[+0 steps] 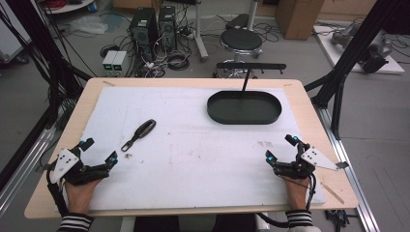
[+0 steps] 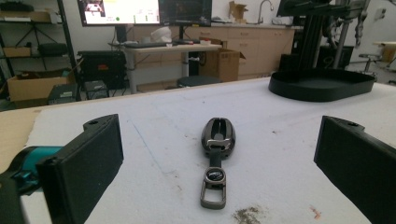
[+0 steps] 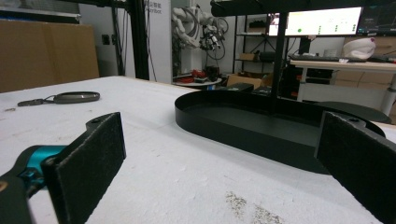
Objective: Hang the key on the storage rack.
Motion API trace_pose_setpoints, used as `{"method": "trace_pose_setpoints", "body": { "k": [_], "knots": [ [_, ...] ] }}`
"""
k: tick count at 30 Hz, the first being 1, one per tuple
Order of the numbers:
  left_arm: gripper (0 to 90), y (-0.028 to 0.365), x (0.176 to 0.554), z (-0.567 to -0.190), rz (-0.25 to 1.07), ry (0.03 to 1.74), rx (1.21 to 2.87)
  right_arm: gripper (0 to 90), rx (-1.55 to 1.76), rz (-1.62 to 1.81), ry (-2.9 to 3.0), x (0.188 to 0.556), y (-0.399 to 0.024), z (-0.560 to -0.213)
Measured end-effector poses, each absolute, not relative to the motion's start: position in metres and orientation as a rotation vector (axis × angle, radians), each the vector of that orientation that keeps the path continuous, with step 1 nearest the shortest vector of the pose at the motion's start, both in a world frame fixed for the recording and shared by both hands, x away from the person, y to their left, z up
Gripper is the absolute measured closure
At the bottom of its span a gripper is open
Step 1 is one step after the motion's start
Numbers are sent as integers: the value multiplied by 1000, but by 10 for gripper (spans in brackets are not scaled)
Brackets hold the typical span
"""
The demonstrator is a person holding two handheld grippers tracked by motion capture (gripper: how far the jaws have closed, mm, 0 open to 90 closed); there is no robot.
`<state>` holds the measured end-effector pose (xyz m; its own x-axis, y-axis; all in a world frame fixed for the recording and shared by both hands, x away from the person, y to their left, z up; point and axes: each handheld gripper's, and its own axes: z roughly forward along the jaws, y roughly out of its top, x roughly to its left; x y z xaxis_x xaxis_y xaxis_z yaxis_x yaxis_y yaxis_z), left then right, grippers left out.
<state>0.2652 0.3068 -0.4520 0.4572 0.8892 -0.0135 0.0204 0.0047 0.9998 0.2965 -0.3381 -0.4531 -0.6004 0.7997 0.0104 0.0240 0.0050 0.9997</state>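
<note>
A white, faintly brown-stained mat (image 1: 193, 145) is covering the pale wood table (image 1: 309, 121). The key fob (image 2: 217, 136) is showing glossy dark grey with a silvery metal clasp. The oval tray (image 1: 244, 107) is appearing matte black. Both the left gripper (image 1: 99, 151) and the right gripper (image 1: 280, 147) are showing black bodies, teal accents and light grey plates. The person's sleeves (image 1: 75, 222) are showing black-and-white stripes.

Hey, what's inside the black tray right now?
The tray looks empty: its dark floor shows bare in the high view. In the right gripper view, the near wall hides part of the floor. The key fob lies outside it.
</note>
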Motion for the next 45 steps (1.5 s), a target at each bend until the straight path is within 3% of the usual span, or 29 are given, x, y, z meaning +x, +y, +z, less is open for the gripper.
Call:
{"method": "trace_pose_setpoints", "body": {
  "k": [4, 7, 23, 45],
  "knots": [
    [17, 306, 268, -446, 849, 854, 1434, 8, 854, 1660, 1684, 297, -338, -453],
    [18, 308, 275, -437, 788, 851, 1460, 8, 853, 1659, 1678, 296, -338, -453],
    [18, 290, 335, -377, 663, 855, 1794, 8, 849, 1658, 1677, 296, -338, -453],
    [45, 269, 386, -362, 450, 956, 2115, 8, 841, 1659, 1672, 296, -338, -453]
  ]
}}
